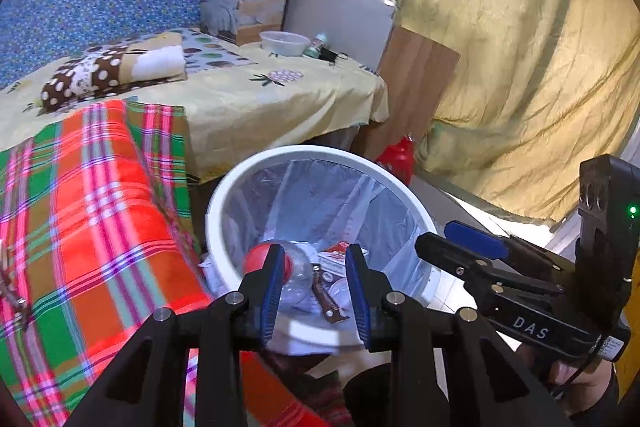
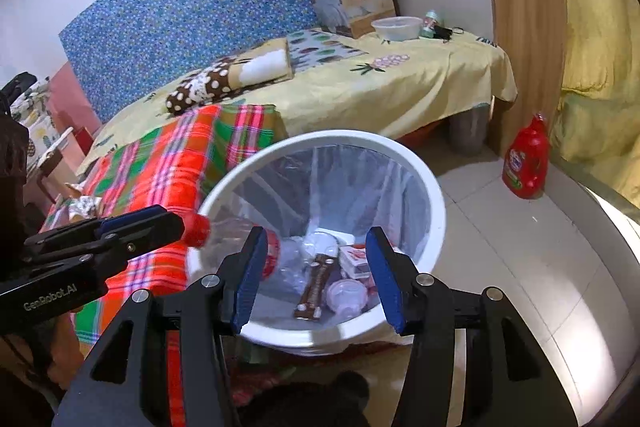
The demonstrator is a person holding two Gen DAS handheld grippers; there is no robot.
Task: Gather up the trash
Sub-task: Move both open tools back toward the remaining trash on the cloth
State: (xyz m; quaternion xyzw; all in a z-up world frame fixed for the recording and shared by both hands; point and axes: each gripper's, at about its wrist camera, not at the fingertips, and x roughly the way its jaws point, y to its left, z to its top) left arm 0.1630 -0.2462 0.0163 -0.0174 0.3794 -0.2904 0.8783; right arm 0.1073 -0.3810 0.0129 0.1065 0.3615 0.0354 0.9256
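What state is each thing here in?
Left gripper: open, nothing between its pads.
Right gripper: open, empty.
Bin: upright, lined, partly filled.
Clear bottle: red cap on, at the bin's rim, falling or lying I cannot tell.
Red jug: upright, capped.
Plastic bowl: upright on the bed.

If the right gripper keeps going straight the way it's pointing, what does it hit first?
Probably the trash in the white bin: the right gripper aims down into it, toward the brown wrapper and the plastic cup. Depth is unclear, so the bin's near rim might come first.
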